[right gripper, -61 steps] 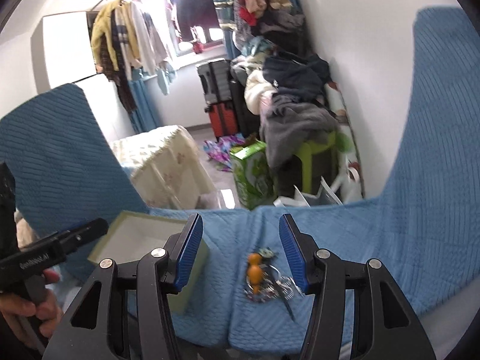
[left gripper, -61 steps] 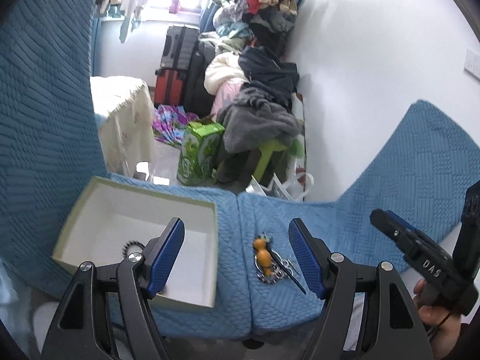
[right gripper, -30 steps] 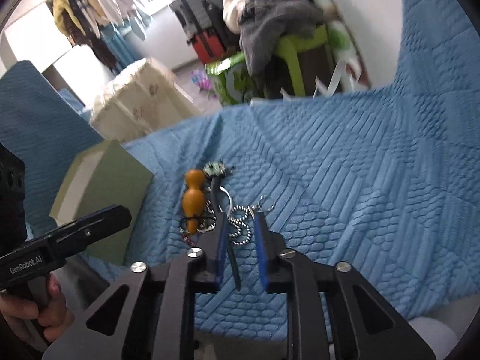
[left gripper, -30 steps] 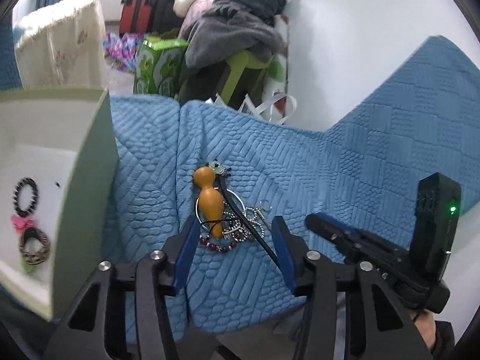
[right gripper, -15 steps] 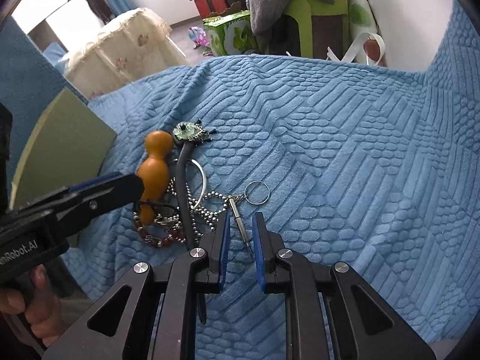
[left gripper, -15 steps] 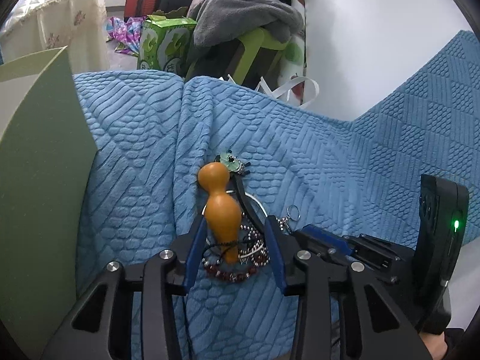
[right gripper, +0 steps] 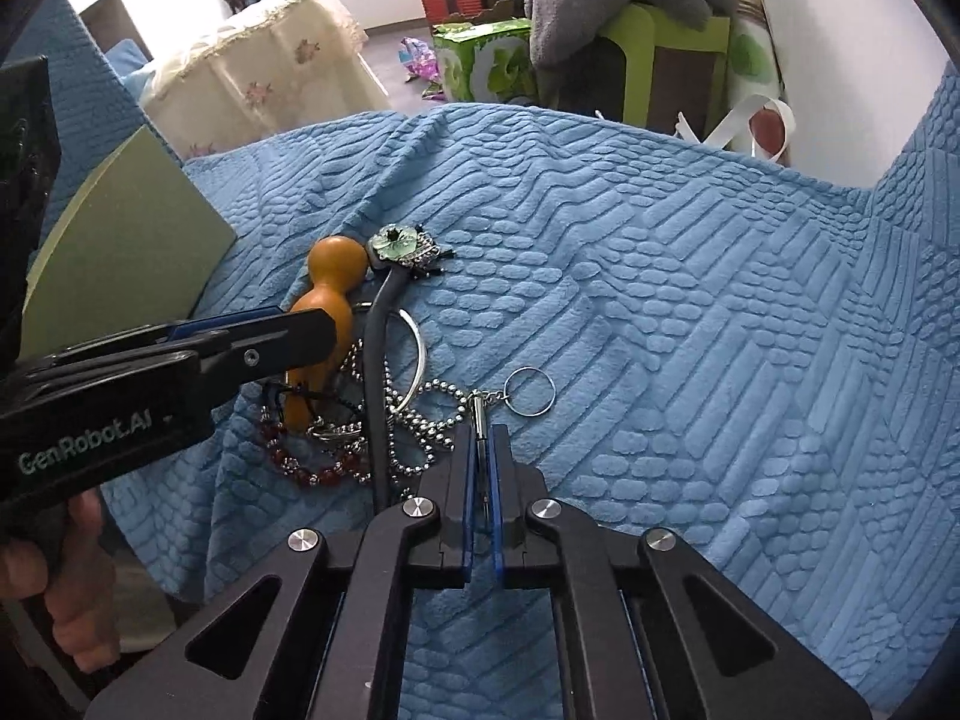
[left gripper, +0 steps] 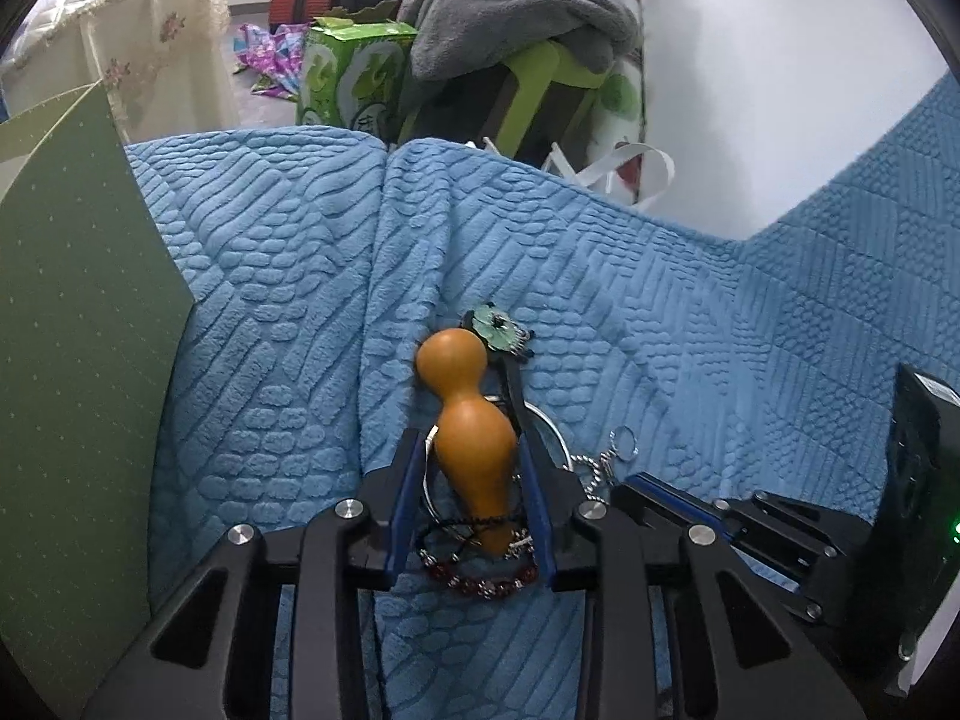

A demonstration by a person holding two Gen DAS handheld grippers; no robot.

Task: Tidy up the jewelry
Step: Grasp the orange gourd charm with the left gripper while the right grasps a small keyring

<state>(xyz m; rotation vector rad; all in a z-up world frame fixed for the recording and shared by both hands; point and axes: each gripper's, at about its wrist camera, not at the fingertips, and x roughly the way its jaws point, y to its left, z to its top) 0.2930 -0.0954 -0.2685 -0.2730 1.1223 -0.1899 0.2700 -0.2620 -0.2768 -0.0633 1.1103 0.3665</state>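
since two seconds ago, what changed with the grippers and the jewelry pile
Both grippers came down onto the pile. The left gripper has just been closing around the orange gourd charm; the right gripper closed on the ball chain's metal pendant. The jewelry stayed put on the blue blanket.

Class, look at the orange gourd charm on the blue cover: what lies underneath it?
Under the gourd charm lie a silver ring, black cord and red bead bracelet; anything beneath its middle is hidden.

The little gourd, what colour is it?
The gourd is orange-brown, clearest in the left wrist view.
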